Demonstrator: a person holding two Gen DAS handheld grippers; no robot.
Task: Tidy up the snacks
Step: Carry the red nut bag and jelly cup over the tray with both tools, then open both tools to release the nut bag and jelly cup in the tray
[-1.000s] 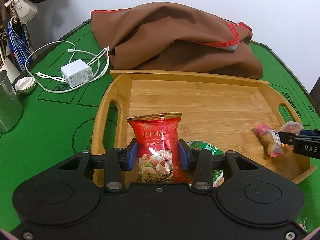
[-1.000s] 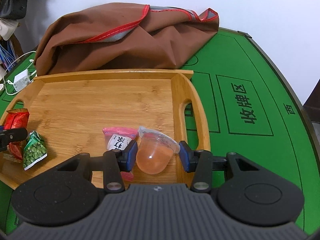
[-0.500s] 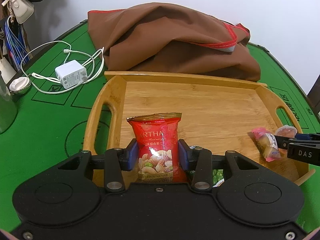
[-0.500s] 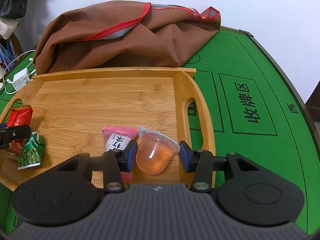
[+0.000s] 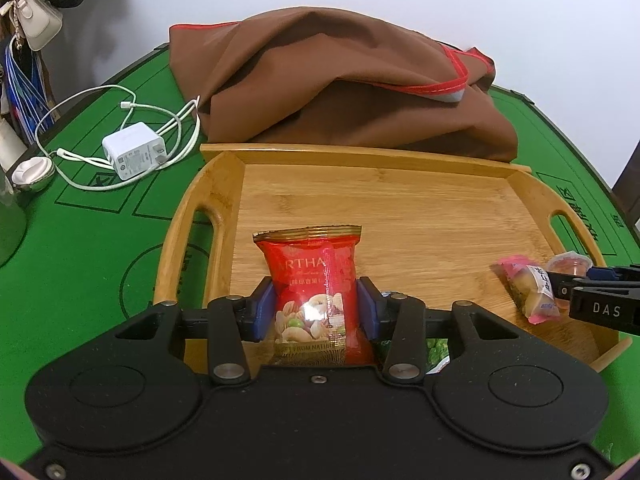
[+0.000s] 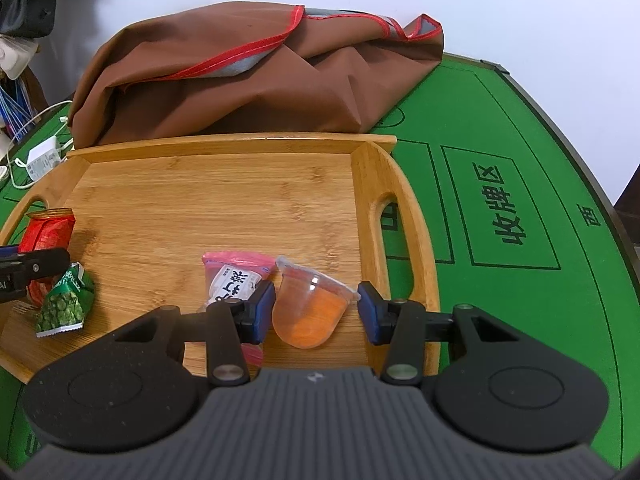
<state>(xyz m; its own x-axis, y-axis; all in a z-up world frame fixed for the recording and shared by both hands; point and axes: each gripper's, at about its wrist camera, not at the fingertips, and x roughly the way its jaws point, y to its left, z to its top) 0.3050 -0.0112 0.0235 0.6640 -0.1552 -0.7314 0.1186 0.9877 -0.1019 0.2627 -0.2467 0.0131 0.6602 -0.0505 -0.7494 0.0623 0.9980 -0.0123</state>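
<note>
A wooden tray [image 5: 400,200] lies on the green felt table. My left gripper [image 5: 316,312] is shut on a red nut packet [image 5: 312,276], held upright over the tray's near left corner. A green pea packet [image 6: 66,300] lies just beside it, mostly hidden in the left wrist view. My right gripper [image 6: 316,308] is shut on an orange jelly cup [image 6: 308,312] near the tray's right handle, one pad on its side and the other on its rim. A pink wrapped snack [image 6: 232,276] lies on the tray, touching the left finger.
A crumpled brown cloth [image 5: 340,88] with red trim lies along the tray's far edge. A white charger with its cable [image 5: 132,152] and a small round metal lid [image 5: 32,172] sit on the felt to the left. Bags hang at the far left.
Both views drift slightly. The green pea packet now sits lower and more hidden behind the left finger. Both grips look the same.
</note>
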